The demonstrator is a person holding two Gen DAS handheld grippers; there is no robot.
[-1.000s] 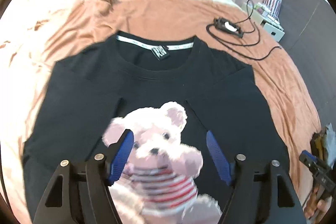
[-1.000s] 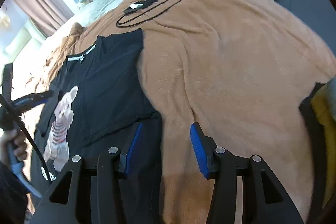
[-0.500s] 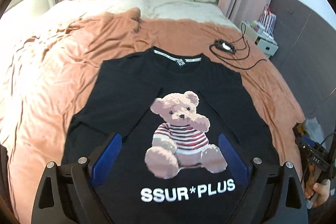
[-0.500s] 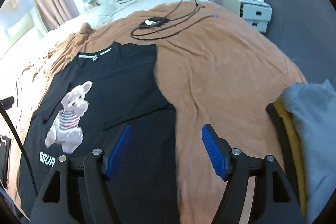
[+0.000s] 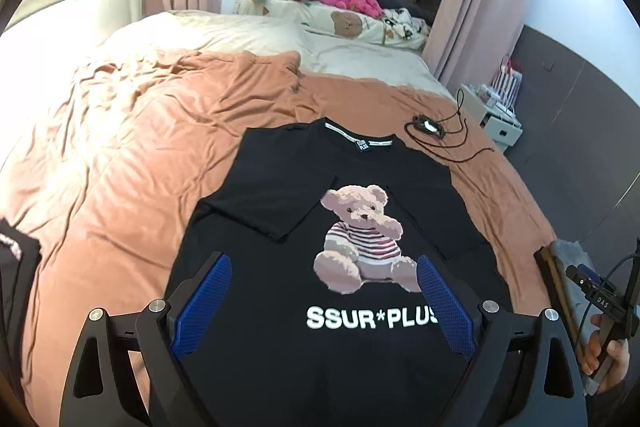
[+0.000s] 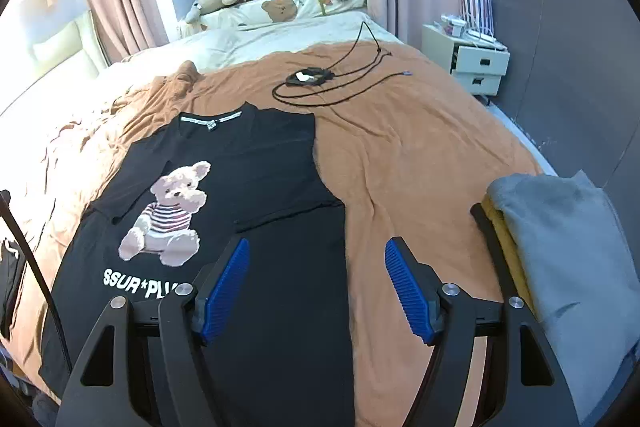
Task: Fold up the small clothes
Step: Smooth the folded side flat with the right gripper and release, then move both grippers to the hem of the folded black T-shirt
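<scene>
A black T-shirt (image 5: 280, 195) with a teddy bear print and white "SSUR*PLUS" lettering lies flat on the brown blanket, both sleeves folded in over the body. It also shows in the right wrist view (image 6: 264, 179). My left gripper (image 5: 322, 303) is open and empty, held above the shirt's lower part. My right gripper (image 6: 318, 283) is open and empty, above the shirt's right edge near the hem.
A brown blanket (image 6: 420, 155) covers the bed. A black cable with a small device (image 6: 308, 77) lies beyond the shirt. Folded grey and yellow clothes (image 6: 568, 247) are stacked at the right. Another dark garment (image 5: 16, 267) lies at the left edge. A white nightstand (image 6: 476, 65) stands at the far right.
Both grippers have pulled back and risen from the shirt, so the whole shirt and more of the room show. Both stay open and empty.
</scene>
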